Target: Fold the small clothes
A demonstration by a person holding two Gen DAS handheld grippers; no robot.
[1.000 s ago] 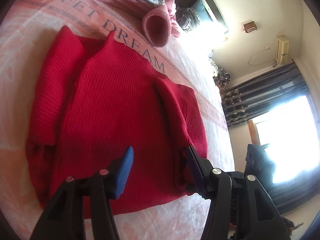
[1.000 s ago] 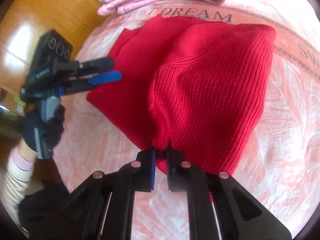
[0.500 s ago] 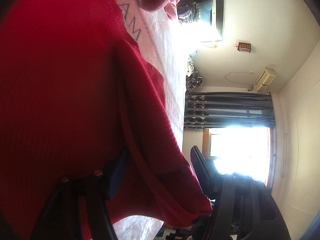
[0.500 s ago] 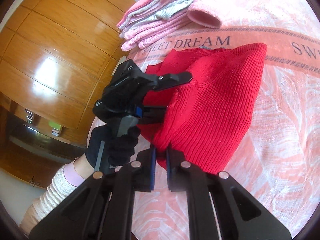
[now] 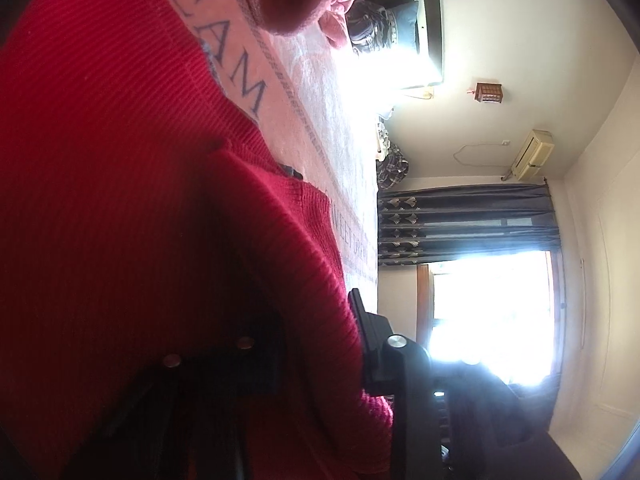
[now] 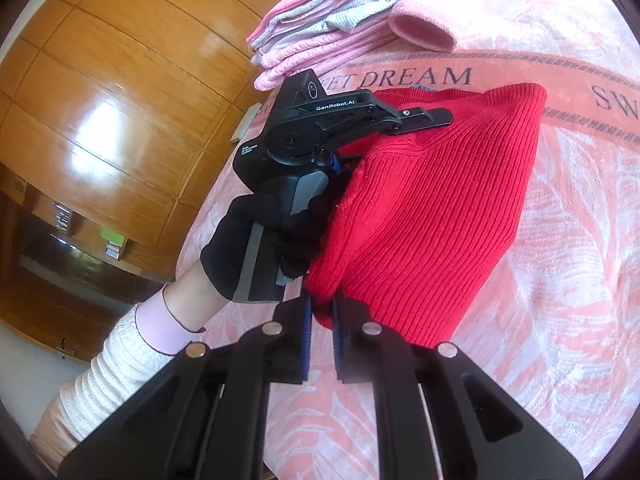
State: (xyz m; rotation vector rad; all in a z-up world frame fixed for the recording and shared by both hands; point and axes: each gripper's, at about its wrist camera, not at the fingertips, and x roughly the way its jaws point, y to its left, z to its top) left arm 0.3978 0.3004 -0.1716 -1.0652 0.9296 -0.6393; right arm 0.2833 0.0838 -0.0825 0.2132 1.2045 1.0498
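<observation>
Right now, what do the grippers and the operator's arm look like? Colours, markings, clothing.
Both grippers are matte black plastic with silver rivets on the linkages. The right gripper has blue-edged fingers. The left gripper has white "GenRobot.AI" lettering on its body and a grey-and-black handle. The left hand wears a black glove, over a pink cuff and a cream ribbed sleeve.
</observation>
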